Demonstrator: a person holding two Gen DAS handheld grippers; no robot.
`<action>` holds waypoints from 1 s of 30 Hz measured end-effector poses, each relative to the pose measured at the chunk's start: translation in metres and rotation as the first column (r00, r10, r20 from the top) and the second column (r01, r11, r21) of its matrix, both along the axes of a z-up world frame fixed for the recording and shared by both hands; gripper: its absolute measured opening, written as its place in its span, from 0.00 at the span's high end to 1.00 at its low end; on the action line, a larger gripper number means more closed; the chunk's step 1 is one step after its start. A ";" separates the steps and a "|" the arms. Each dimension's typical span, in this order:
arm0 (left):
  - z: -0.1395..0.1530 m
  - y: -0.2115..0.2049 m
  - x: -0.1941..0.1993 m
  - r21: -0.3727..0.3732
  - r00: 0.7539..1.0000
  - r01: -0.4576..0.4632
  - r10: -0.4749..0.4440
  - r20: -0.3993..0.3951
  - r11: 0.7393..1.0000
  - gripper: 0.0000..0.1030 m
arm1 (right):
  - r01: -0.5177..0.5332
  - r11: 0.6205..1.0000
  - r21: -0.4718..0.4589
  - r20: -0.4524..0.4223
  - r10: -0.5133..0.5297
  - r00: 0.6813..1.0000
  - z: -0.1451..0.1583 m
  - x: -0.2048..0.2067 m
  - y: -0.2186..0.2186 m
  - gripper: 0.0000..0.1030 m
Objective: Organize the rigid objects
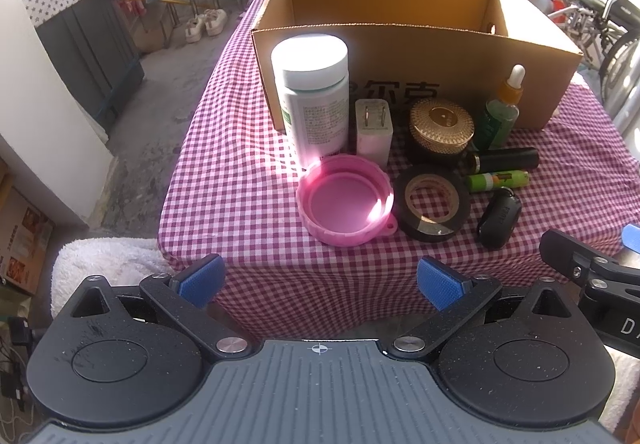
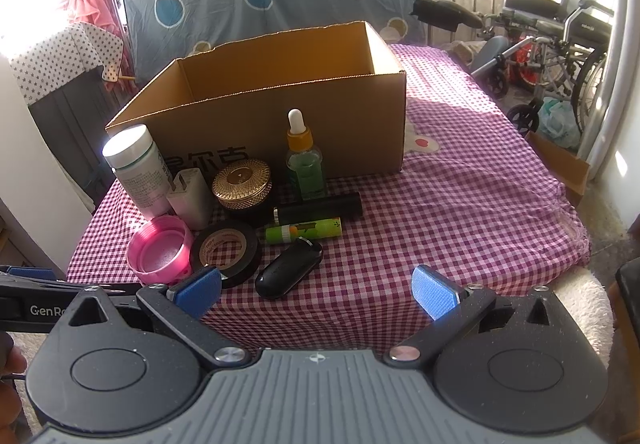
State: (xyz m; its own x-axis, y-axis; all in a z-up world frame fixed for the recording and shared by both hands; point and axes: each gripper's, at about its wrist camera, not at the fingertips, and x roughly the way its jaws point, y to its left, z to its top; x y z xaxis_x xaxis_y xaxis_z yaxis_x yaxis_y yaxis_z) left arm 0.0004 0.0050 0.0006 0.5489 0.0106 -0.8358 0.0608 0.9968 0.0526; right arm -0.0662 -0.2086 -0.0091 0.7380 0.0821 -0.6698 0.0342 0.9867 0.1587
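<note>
- Hovering short of the table's near edge, the left gripper (image 1: 319, 280) and right gripper (image 2: 316, 288) both have their blue pads spread apart, holding nothing.
- Nearest on the checked cloth (image 2: 460, 211) lie a pink lid (image 1: 345, 200), tape roll (image 1: 432, 202) and black fob (image 1: 500, 217).
- Behind them lie a green tube (image 1: 498, 180) and black tube (image 1: 503, 159).
- Further back stand a white bottle (image 1: 314, 99), charger (image 1: 374, 127), gold tin (image 1: 441, 127) and dropper (image 1: 502, 109), against the open box (image 1: 400, 51).
</note>
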 end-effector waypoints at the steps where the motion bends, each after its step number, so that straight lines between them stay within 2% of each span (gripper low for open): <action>1: 0.000 0.000 0.000 0.000 1.000 -0.002 0.002 0.000 1.000 0.00 | 0.000 1.000 0.000 0.000 0.000 1.000 0.000 0.000 0.000 0.00; 30: -0.004 0.001 -0.001 0.010 1.000 -0.004 0.004 -0.007 1.000 0.00 | -0.001 1.000 0.015 -0.006 0.001 1.000 -0.003 0.000 -0.002 0.00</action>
